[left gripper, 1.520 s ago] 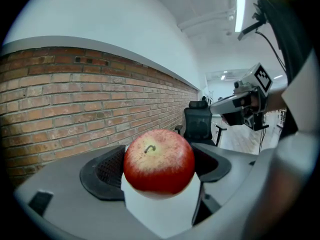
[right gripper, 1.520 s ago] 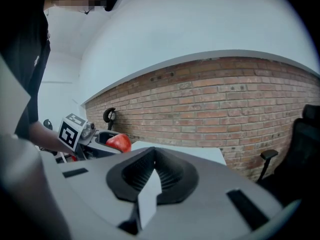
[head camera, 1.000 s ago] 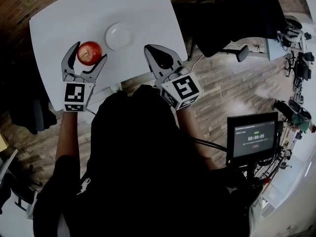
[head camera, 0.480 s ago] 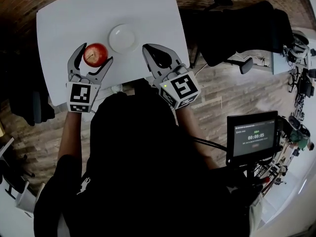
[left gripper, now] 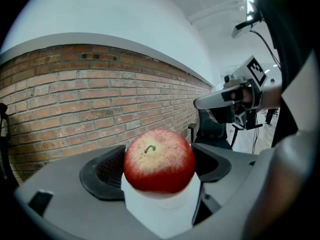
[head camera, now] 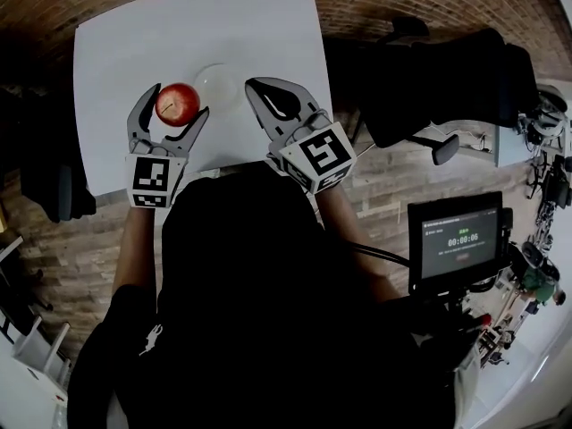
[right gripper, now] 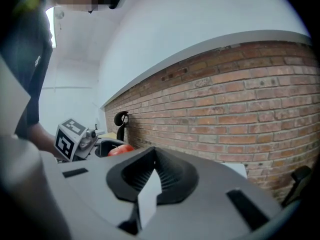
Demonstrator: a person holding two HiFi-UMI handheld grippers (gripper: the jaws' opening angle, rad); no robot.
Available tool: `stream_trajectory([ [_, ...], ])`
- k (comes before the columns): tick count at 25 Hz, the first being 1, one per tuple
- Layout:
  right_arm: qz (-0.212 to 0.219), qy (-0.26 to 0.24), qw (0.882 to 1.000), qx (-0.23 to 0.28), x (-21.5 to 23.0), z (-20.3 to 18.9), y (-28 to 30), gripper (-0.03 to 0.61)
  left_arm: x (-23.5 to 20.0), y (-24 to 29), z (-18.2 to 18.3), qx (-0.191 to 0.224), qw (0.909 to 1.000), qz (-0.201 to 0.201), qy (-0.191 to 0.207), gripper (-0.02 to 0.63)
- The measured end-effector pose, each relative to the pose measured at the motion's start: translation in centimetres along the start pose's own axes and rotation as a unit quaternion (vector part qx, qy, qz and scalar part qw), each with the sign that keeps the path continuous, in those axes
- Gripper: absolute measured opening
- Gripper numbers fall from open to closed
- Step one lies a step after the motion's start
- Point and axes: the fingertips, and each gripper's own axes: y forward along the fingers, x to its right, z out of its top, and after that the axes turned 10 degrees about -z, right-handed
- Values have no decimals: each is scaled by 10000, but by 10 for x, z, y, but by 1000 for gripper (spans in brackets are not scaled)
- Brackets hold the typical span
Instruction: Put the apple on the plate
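A red apple sits between the jaws of my left gripper, which is shut on it, just left of the small white plate on the white table. In the left gripper view the apple fills the gap between both dark pads, stem up; the left gripper grips its sides. My right gripper hovers at the plate's right edge with its jaws shut and nothing in them. In the right gripper view, the right gripper shows closed pads, with the apple far off to the left.
A brick wall runs behind the table. Dark office chairs stand to the right of the table. A monitor with a timer stands at the lower right on the wooden floor.
The left gripper has carried the apple to the right, nearer the plate. The right gripper has shifted slightly left toward the plate's edge and stays shut.
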Motion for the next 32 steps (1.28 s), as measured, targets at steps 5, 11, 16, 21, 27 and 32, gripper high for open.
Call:
stream_trajectory([
  [5, 213, -39, 9998, -19, -17, 6, 8, 3, 2, -8, 1, -12, 10000, 50, -20, 414],
  [11, 347, -46, 9993, -147, 0, -2, 21, 3, 7, 22, -7, -124, 9998, -23, -182, 414],
  [16, 335, 56, 9988, -357, 46, -24, 30, 3, 11, 78, -23, -404, 9987, -127, -268, 414],
  [21, 305, 64, 9982, -519, 42, -31, 26, 3, 13, 81, -43, -549, 9975, -154, -421, 414],
  [27, 243, 47, 9971, -724, 43, -42, 23, 3, 13, 91, -77, -848, 9955, -280, -311, 414],
  [32, 174, 41, 9964, -831, 47, -49, 19, 3, 10, 101, -97, -923, 9946, -241, -419, 414],
])
